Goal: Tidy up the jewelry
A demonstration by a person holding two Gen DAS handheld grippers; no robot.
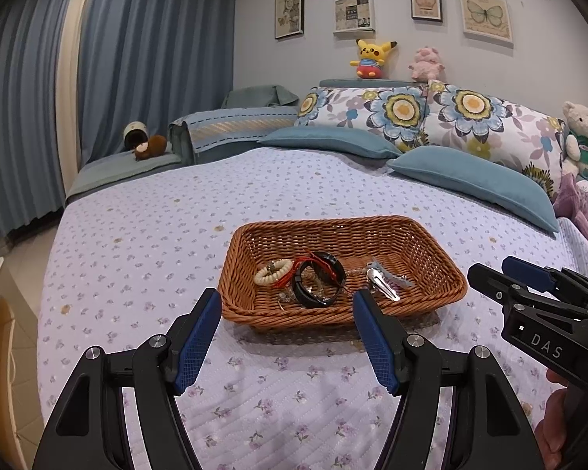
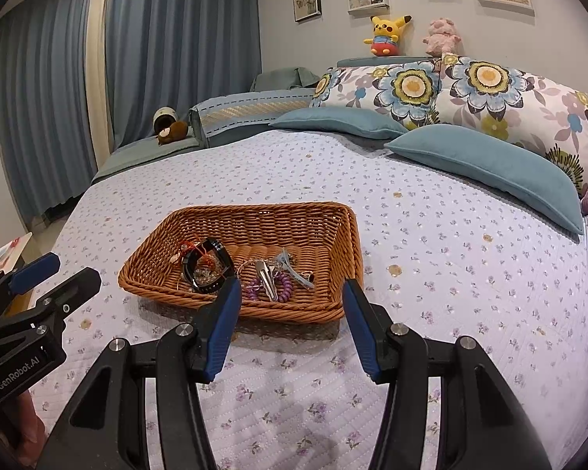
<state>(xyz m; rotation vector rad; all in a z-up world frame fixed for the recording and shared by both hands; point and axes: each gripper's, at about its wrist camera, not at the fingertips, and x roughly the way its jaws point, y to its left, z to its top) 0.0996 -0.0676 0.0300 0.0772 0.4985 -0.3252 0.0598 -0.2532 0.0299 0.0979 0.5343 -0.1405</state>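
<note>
A brown wicker basket [image 1: 431, 270] sits on the bed and also shows in the right wrist view [image 2: 345, 258]. It holds a cream bead bracelet [image 1: 272, 273], a black bangle [image 1: 318, 288] with red cord, a silver hair clip [image 1: 382, 284] and a purple bead bracelet [image 2: 282, 288]. My left gripper [image 1: 287, 303] is open and empty, just in front of the basket's near rim. My right gripper [image 2: 292, 291] is open and empty, also at the near rim.
The floral bedspread [image 1: 176, 235] covers the bed. Blue cushions [image 1: 474, 180] and floral pillows [image 1: 403, 113] lie at the far side. Plush toys stand behind and at the right. The bed's left edge drops to the floor by the curtains [image 1: 98, 78].
</note>
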